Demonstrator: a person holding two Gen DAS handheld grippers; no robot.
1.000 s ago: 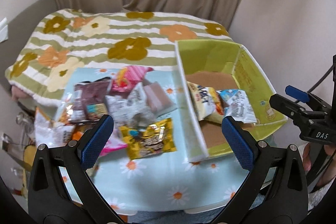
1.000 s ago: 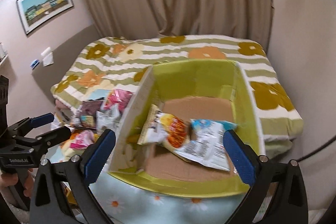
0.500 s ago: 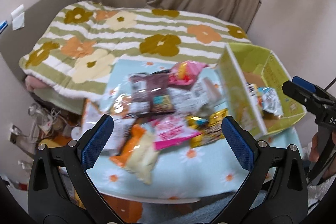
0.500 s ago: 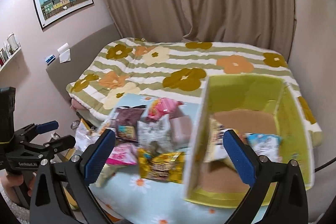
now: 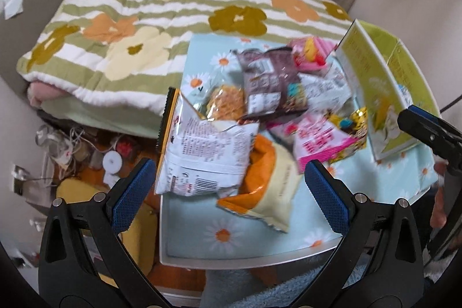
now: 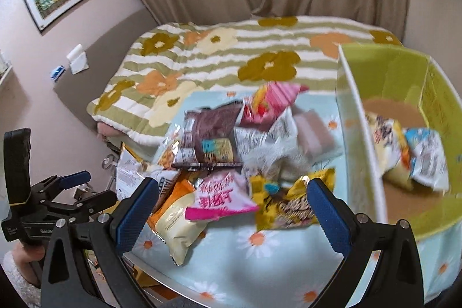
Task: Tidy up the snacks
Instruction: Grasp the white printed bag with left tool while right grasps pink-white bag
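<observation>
Blue pads on your left gripper [image 5: 228, 194] are spread wide and empty, and in the last second you've swung them away from the green box [image 5: 384, 94] to hang over the white packet [image 5: 206, 155] at the table's left edge. Your right gripper [image 6: 231, 211] has turned the same way, fingers equally apart, now framing the pink packet [image 6: 219, 197] and yellow packet [image 6: 288, 201] in the pile. Two packets [image 6: 404, 155] already lie in the box, so you look lined up for the next pick.
</observation>
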